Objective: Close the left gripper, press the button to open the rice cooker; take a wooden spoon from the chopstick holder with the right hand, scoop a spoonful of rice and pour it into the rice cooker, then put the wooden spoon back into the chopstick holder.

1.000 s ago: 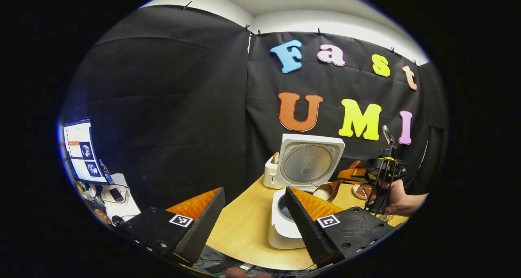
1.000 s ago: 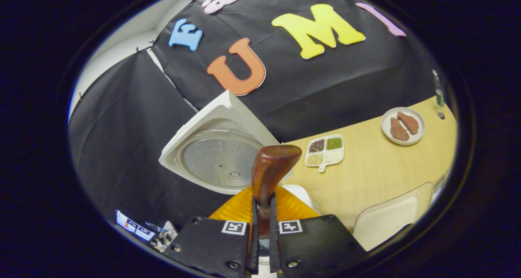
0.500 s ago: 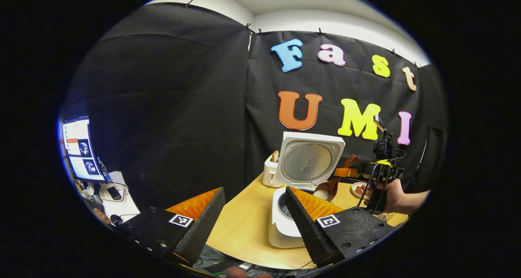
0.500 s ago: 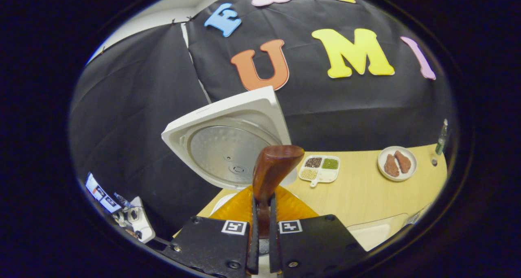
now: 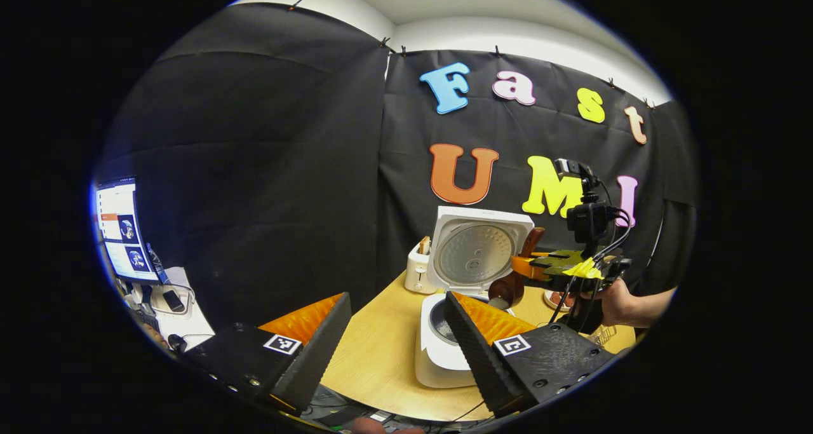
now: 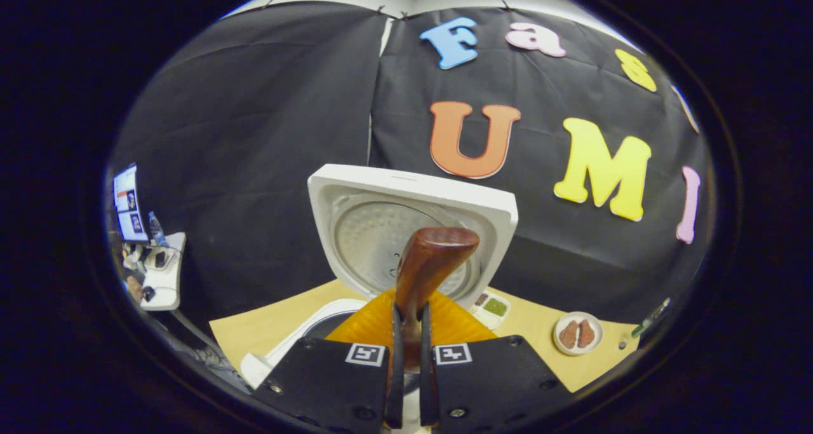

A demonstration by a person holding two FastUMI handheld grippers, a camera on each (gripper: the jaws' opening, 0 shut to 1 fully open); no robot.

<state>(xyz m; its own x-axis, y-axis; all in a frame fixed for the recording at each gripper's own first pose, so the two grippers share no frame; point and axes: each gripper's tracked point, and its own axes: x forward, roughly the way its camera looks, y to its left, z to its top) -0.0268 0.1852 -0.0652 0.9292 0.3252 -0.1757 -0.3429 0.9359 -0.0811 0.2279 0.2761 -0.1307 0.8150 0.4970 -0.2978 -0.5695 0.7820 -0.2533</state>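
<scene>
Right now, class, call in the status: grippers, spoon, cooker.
Left gripper open, idle. Right gripper shut on wooden spoon, spoon above the rice cooker. Lid up; nothing blocking the pot.

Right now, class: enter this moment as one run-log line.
rice cooker: lid up | right gripper: shut on wooden spoon, tipped over pot | left gripper: open, idle | step: pouring rice

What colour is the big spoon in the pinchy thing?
The wooden spoon is a shiny reddish brown. It shows best in the right gripper view.
</scene>
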